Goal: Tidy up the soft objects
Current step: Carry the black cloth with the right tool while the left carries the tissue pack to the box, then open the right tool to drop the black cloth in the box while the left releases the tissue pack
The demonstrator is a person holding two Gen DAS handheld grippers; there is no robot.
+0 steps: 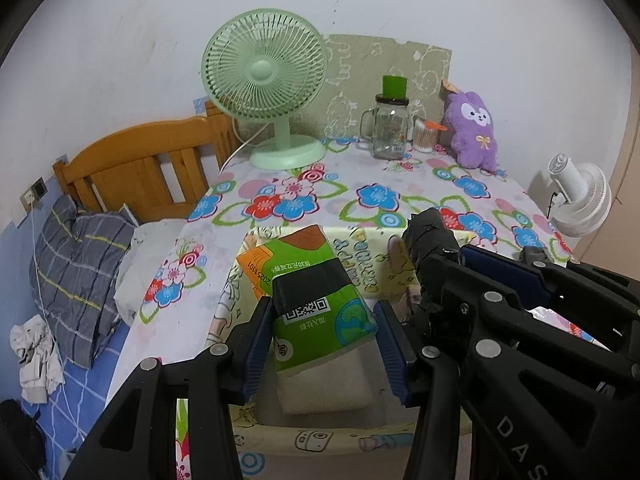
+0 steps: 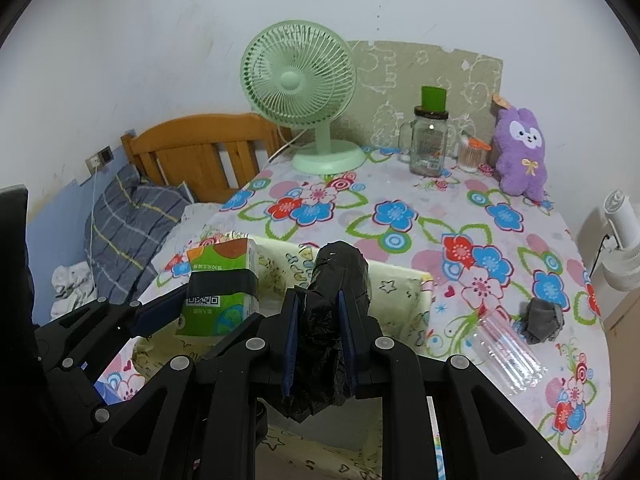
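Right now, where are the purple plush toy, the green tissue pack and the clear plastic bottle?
purple plush toy (image 2: 520,156): right wrist view, on its belly.
green tissue pack (image 1: 320,312): left wrist view, on its printed top face.
clear plastic bottle (image 2: 510,350): right wrist view, mid-body.

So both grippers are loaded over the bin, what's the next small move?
Probably lower both a little and open them. The left gripper pinches the green tissue pack and the right gripper clamps the black plastic-bag roll, both above the open yellow fabric bin.
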